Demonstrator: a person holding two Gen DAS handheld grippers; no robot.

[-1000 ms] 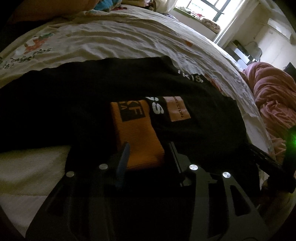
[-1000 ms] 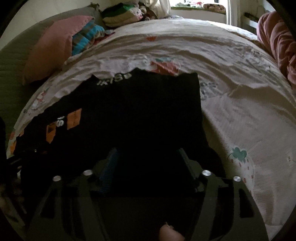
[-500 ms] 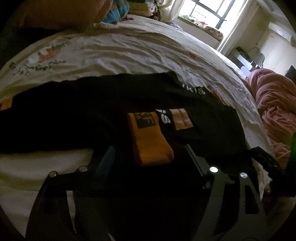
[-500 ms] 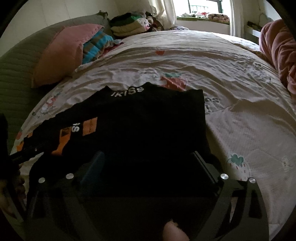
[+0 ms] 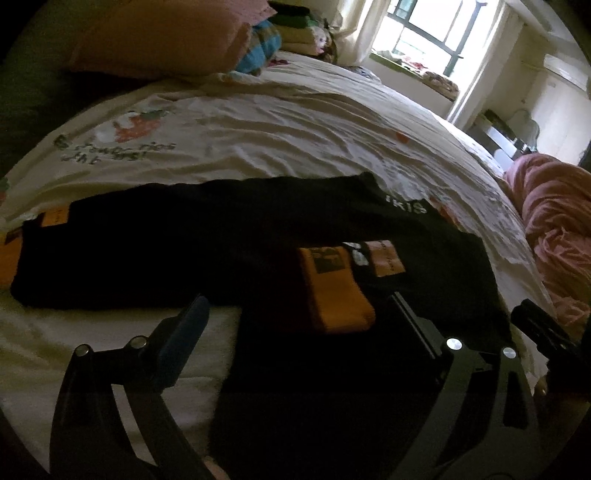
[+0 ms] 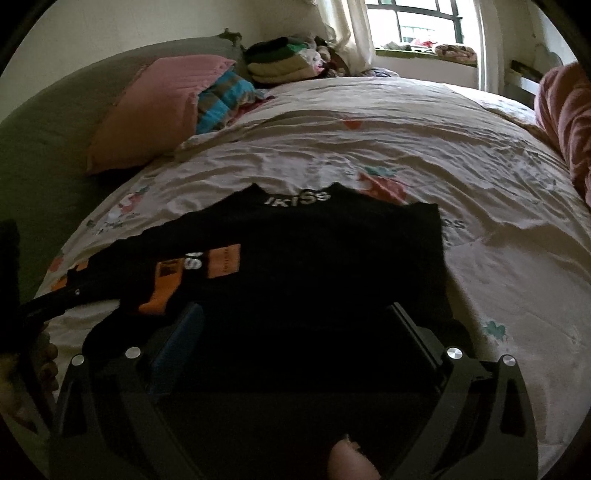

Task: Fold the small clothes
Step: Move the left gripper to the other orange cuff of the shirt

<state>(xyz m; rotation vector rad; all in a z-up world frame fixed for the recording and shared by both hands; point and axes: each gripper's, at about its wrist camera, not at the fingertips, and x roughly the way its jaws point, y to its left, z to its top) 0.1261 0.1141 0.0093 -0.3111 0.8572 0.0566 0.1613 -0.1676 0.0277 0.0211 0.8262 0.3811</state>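
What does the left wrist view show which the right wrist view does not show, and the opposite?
Only the left wrist view shows the lettering printed on the bedsheet and the sweater's far orange cuff. Only the right wrist view shows the green headboard and the stack of folded clothes. Both show the black sweater, its orange sleeve patch, the pink pillow, the window and the pink blanket.
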